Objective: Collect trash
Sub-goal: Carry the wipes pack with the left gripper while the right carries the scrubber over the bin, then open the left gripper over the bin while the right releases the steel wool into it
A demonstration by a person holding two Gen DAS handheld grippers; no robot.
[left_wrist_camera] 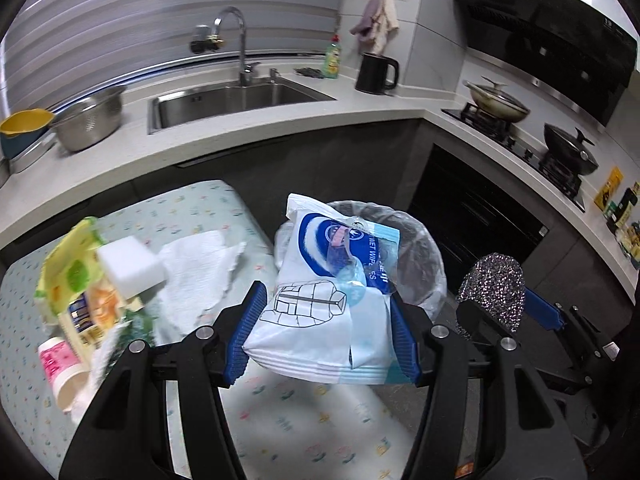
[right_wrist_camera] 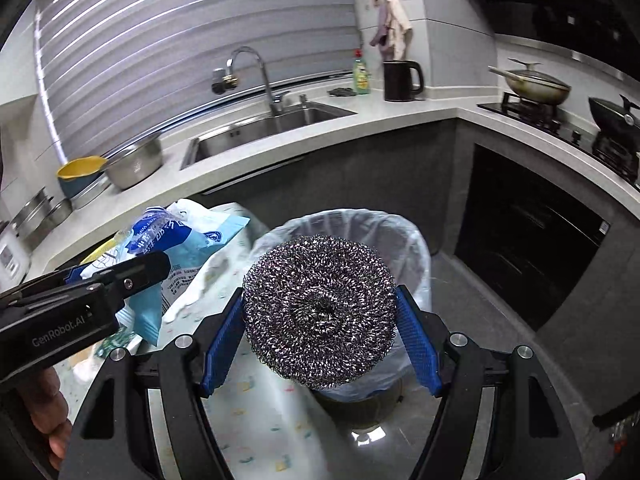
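1. Left wrist view: the left gripper [left_wrist_camera: 326, 332] pinches a wet-wipes pack [left_wrist_camera: 320, 300] between its blue pads [left_wrist_camera: 404, 340], one pad on each side edge of the pack. The pack is lifted off the table, and its upper end overlaps the near rim of the trash bin [left_wrist_camera: 416, 248].
2. Right wrist view: the right gripper [right_wrist_camera: 320, 336] clamps a steel wool scrubber [right_wrist_camera: 320, 308] between its blue pads [right_wrist_camera: 414, 340], flat face toward the camera. The scrubber hangs in front of the trash bin [right_wrist_camera: 400, 236], which is lined with a clear bag [right_wrist_camera: 348, 220].
3. The two grippers are side by side; the right gripper with its scrubber [left_wrist_camera: 494, 292] appears just right of the left gripper.
4. Left of the left gripper, on the patterned table [left_wrist_camera: 192, 208]: a paper towel [left_wrist_camera: 196, 268], a white sponge block [left_wrist_camera: 130, 266], a yellow-green wrapper [left_wrist_camera: 68, 268] and a pink-labelled cup [left_wrist_camera: 60, 364] lying on its side.
5. Beyond the bin: a countertop [left_wrist_camera: 280, 120] with a sink [left_wrist_camera: 236, 102], a metal colander [left_wrist_camera: 90, 120], a black kettle [left_wrist_camera: 376, 74] and a green bottle [left_wrist_camera: 332, 58].
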